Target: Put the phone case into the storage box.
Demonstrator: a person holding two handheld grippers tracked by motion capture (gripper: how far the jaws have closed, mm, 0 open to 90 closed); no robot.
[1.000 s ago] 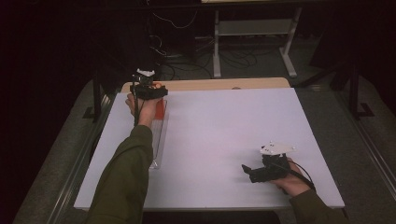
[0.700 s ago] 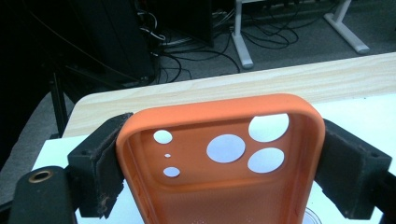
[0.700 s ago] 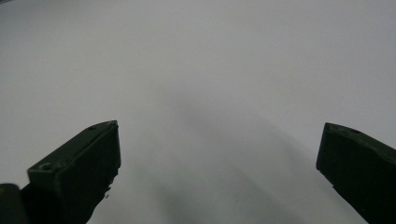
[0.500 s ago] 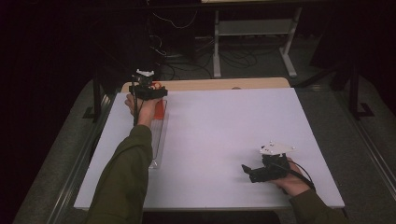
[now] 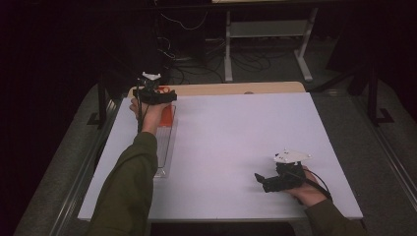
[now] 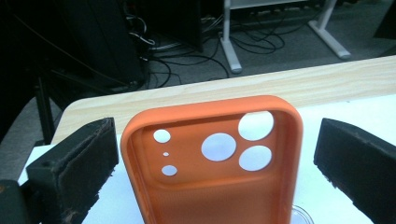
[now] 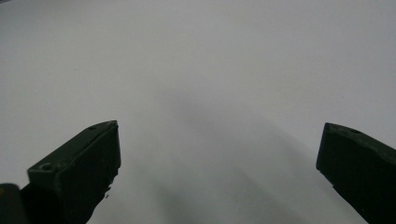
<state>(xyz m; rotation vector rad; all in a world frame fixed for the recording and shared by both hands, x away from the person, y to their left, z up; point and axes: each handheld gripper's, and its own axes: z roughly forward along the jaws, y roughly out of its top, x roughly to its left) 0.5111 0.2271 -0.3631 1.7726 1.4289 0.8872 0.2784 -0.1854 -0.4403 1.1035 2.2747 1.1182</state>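
- Two grippers are at work, one in each hand, over one white table (image 5: 236, 142).
- Nearest, at the front right of the table, the right gripper (image 5: 260, 179) lies low in the person's right hand (image 5: 307, 191), pointing left across the table top, with a grey three-cornered plate on its top.
- In the right gripper view its two black jaws stand wide apart with bare white table between them; nothing is held.
- On the left, a forearm in an olive sleeve (image 5: 128, 191) reaches straight forward along the table's left edge, above one long clear tray (image 5: 164, 147) that lies lengthwise there.
- At the far left, near the wooden back edge (image 5: 236, 88), the left hand (image 5: 147, 110) holds the left gripper (image 5: 169, 96) level, pointing right.
- One orange phone case (image 6: 215, 158) sits at the far end of the clear tray, just under the left gripper.
- In the left gripper view the case lies open side up between the jaws, with five camera holes counted: three large, two small, plus one tiny one.
- The left jaws have just been opening and now stand wide apart, a clear gap on each side of the case, so the pads do not press on it.
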